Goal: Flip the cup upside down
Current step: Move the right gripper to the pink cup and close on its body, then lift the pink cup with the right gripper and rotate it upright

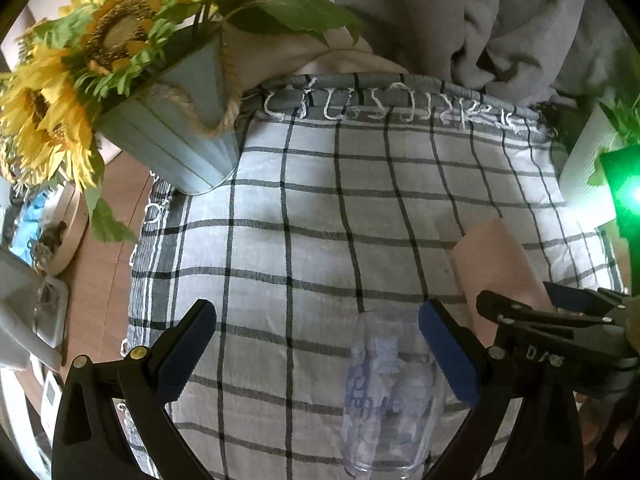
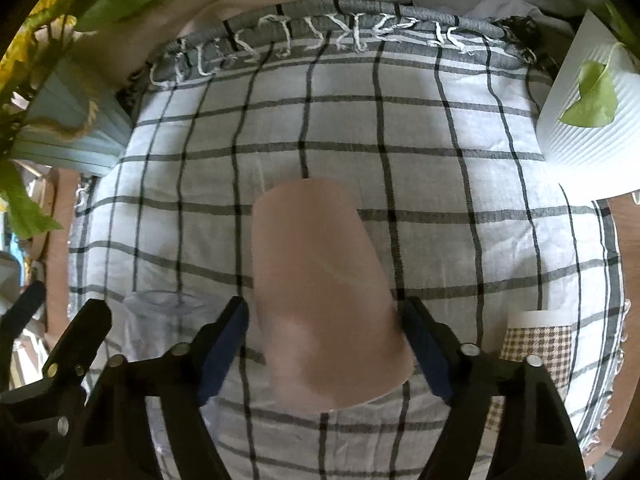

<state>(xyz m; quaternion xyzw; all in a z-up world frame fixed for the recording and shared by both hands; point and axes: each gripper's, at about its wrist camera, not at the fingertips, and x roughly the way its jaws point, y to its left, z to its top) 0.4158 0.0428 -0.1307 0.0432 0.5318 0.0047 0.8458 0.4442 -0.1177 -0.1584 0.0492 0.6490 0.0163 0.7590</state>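
Right up against the right wrist lens sits the pink cup (image 2: 324,300), and the right hand-held gripper (image 2: 326,344) has its blue-padded fingers (image 2: 222,350) on either side of it, jaws spread to the cup's width with the pads at or just touching its walls; the cup looks blurred and leans with its narrower end pointing away from the camera. Whether the pads are truly squeezing it cannot be told. Over in the left wrist view, the left hand-held gripper (image 1: 320,348) stands wide open, holding nothing, and a clear glass (image 1: 390,396) with blue lettering lies on the checked cloth (image 1: 320,208) between its fingers, closer to the right-hand pad (image 1: 448,354). The same pink cup (image 1: 496,268) shows there at the right, just beyond the other gripper's black frame. A houndstooth paper cup (image 2: 532,344) stands at the lower right of the right view. The cloth covers the worktop (image 1: 96,280), with a pale blue pot of sunflowers (image 1: 176,136) at its far left corner and a white ribbed planter (image 2: 592,120) at the far right.
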